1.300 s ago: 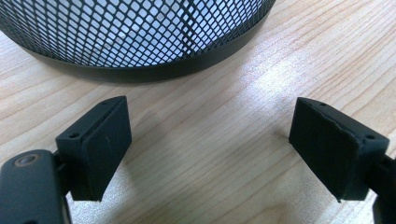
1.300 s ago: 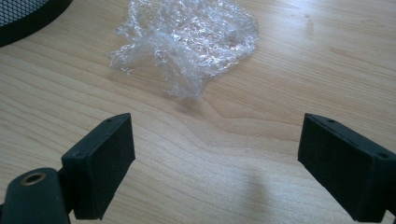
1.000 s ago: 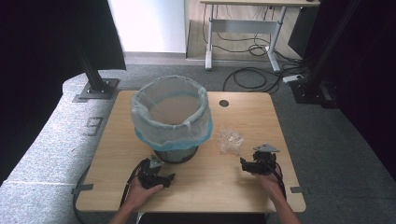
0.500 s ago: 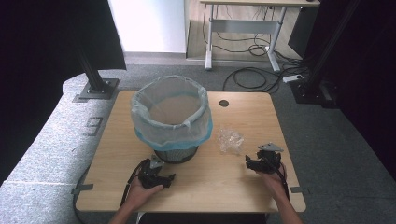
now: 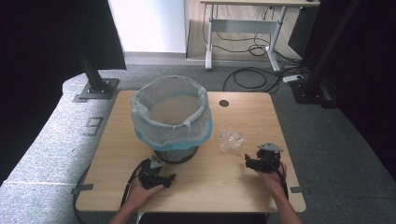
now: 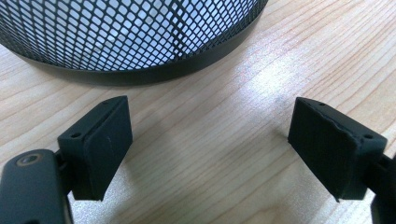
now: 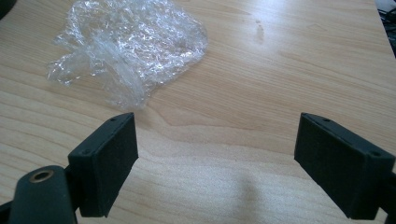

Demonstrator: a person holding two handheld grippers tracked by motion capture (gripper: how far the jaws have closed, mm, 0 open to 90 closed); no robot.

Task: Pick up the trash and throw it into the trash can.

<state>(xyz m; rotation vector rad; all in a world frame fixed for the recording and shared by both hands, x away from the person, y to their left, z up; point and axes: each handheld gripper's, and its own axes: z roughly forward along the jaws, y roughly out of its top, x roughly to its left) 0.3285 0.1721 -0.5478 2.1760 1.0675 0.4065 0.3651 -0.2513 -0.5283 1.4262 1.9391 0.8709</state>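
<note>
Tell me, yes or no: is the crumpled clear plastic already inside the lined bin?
No, the crumpled clear plastic lies on the wooden table beside the lined bin, in front of the open right gripper.

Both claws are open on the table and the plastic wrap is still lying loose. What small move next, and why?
Probably ease the right claw forward and a little left to straddle the crumpled plastic wrap. Its jaws stand wide open with nothing between them, and the wrap lies on the table just ahead, untouched, beside the lined bin.

Bin (image 5: 171, 119) at centre of desk (image 5: 243, 179); wrap (image 5: 230, 140) just right of it. Left gripper (image 5: 169, 178) below bin, right gripper (image 5: 246, 162) lower right of wrap.
</note>
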